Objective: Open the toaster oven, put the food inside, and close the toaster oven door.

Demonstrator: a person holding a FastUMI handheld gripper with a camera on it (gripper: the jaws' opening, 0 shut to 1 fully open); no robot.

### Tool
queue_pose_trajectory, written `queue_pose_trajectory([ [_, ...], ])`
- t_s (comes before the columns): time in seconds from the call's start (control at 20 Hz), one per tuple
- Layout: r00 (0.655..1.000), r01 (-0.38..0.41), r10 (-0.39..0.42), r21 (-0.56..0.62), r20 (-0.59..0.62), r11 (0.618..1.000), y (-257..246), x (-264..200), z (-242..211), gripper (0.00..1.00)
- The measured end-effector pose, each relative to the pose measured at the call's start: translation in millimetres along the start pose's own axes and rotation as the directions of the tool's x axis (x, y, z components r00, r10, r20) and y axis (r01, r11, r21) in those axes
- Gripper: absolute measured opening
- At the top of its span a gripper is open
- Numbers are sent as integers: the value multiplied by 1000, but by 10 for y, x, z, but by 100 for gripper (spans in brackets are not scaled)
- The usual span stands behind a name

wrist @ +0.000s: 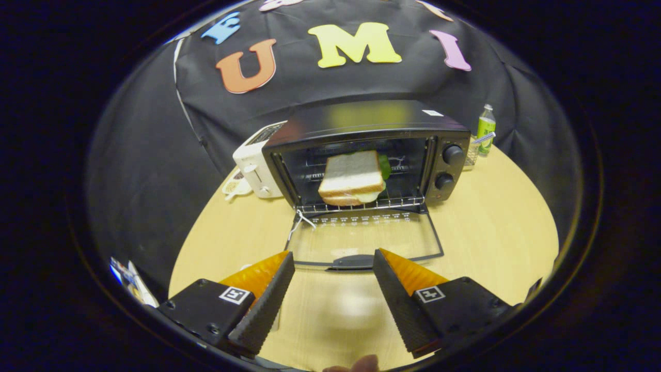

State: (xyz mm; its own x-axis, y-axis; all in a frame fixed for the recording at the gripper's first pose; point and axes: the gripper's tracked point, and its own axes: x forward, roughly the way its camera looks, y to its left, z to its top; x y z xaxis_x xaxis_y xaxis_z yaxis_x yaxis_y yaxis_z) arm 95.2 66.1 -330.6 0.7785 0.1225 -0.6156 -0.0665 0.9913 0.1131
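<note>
The gripper hovers with fingers spread wide, holding nothing, above the wooden table. Just ahead lies the toaster oven's lowered glass door. A sandwich sits on the rack inside. No lettering on the oven is readable.

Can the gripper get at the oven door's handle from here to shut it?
Probably yes: the gripper is open, the door handle lies just ahead between its fingertips, and only bare table lies around it.
</note>
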Motion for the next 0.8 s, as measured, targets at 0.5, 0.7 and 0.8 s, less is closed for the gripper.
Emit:
queue_pose_trajectory([
  [0.5,992,94,-84,101,-96,991,-358,751,-722,100],
  [0.7,992,100,-97,38,-86,994,-366,824,-723,100],
  [0.8,990,104,-101,27,-94,994,-361,810,-710,100],
])
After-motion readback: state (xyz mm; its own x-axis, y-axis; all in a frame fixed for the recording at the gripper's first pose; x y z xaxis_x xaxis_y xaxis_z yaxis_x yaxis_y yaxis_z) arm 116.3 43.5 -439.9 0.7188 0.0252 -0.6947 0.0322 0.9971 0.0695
